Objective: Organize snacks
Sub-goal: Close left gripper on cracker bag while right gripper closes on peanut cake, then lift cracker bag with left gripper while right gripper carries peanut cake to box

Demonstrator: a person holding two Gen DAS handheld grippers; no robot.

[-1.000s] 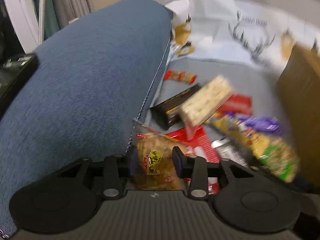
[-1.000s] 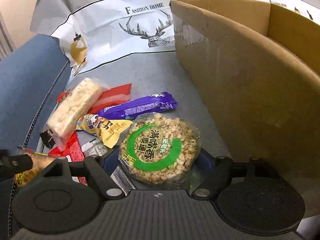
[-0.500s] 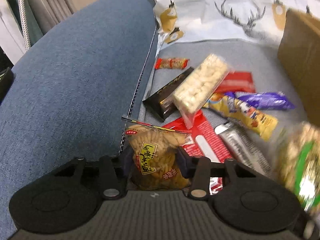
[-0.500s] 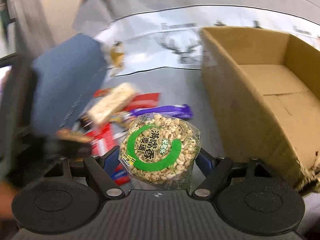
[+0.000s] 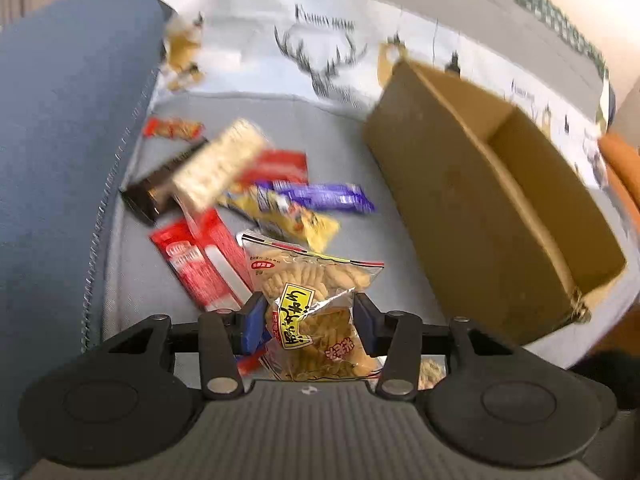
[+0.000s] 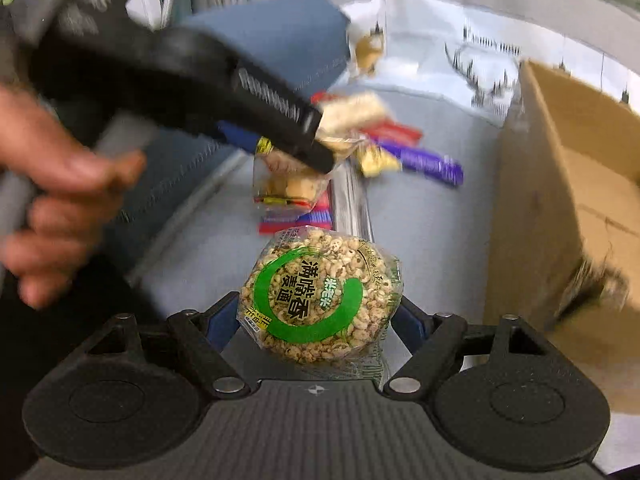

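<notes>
My left gripper (image 5: 308, 314) is shut on a clear bag of fried snack sticks (image 5: 316, 280) with a yellow label, held above the grey seat. The right wrist view shows that same bag (image 6: 288, 184) hanging from the left gripper (image 6: 320, 156), with a hand (image 6: 52, 184) on its handle. My right gripper (image 6: 320, 314) is shut on a round puffed-grain cake (image 6: 320, 292) with a green ring label. An open cardboard box (image 5: 480, 208) (image 6: 560, 200) stands to the right, its inside bare where visible. Loose snacks lie on the seat: a white rice bar (image 5: 220, 168), a purple bar (image 5: 328, 196), a yellow pack (image 5: 296, 216), a red pack (image 5: 200, 264).
A blue padded armrest (image 5: 60, 120) rises along the left. A white cloth with a deer print (image 5: 320, 52) covers the back. A black pack (image 5: 148, 196) and a small red wrapper (image 5: 172, 128) lie near the armrest. Something orange (image 5: 620, 160) shows at the far right.
The left gripper has swung right with its bag, bringing the box into its view. The right gripper has lifted and rolled with the cake; the left gripper and hand now fill its upper left.
</notes>
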